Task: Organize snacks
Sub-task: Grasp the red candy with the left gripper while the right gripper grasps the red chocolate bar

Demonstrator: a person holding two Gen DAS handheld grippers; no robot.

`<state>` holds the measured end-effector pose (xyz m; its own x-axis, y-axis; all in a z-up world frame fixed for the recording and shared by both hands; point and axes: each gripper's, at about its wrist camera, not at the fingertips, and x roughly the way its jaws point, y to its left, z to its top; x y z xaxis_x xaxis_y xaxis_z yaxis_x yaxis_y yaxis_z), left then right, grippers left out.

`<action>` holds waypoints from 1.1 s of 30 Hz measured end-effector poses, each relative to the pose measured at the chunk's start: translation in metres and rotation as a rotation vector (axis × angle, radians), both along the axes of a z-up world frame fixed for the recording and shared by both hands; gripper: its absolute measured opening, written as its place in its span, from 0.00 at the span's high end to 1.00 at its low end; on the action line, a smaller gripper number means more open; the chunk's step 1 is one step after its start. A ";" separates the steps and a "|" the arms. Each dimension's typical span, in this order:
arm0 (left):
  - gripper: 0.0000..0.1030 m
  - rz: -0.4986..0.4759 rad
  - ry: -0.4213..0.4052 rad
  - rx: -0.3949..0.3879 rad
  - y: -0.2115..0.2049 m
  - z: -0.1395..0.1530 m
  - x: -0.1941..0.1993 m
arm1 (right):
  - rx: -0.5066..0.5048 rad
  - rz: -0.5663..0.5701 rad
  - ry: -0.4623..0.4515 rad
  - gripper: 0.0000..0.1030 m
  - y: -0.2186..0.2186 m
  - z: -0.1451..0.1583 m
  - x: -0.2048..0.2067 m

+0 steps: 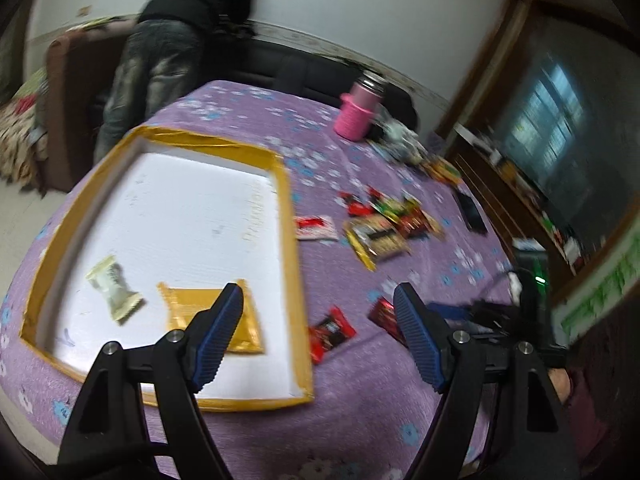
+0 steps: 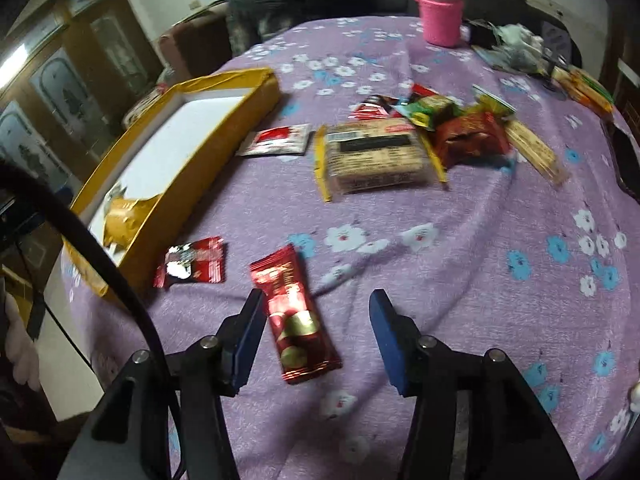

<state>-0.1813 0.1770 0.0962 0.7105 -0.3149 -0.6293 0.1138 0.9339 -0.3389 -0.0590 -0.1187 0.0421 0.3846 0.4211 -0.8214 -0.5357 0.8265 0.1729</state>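
Blue-padded, the left hand-held gripper (image 1: 318,312) hangs wide open and empty. Beyond its left finger, the yellow-rimmed tray (image 1: 294,280) holds only a gold packet (image 1: 188,308) and a pale wrapped snack (image 1: 114,288); a small red packet (image 1: 330,334) lies between the fingers, outside the tray.

From the right wrist, the right hand-held gripper (image 2: 316,326) is partly open, gripping nothing, a red bar (image 2: 294,316) lying between its fingers. Ahead, a snack pile (image 2: 416,140) waits on the tabletop (image 2: 480,260). Most sorting seems left.
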 end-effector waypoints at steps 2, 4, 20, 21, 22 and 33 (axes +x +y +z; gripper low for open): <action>0.25 -0.078 -0.005 0.055 -0.019 0.001 -0.001 | -0.027 0.032 -0.021 0.48 0.015 -0.005 -0.003; 0.33 -0.138 -0.001 0.105 -0.034 0.001 0.000 | -0.053 0.052 -0.031 0.50 0.022 -0.014 -0.001; 0.41 -0.447 0.307 0.573 -0.112 -0.078 0.068 | 0.074 -0.057 0.010 0.76 -0.028 -0.016 0.002; 0.41 -0.460 0.322 0.549 -0.112 -0.078 0.067 | 0.091 -0.057 0.018 0.76 -0.029 -0.016 0.002; 0.44 -0.470 0.335 0.520 -0.113 -0.078 0.065 | 0.105 -0.056 0.024 0.76 -0.030 -0.016 0.003; 0.53 -0.442 0.293 0.464 -0.132 -0.078 0.048 | 0.112 -0.054 0.017 0.76 -0.033 -0.017 0.001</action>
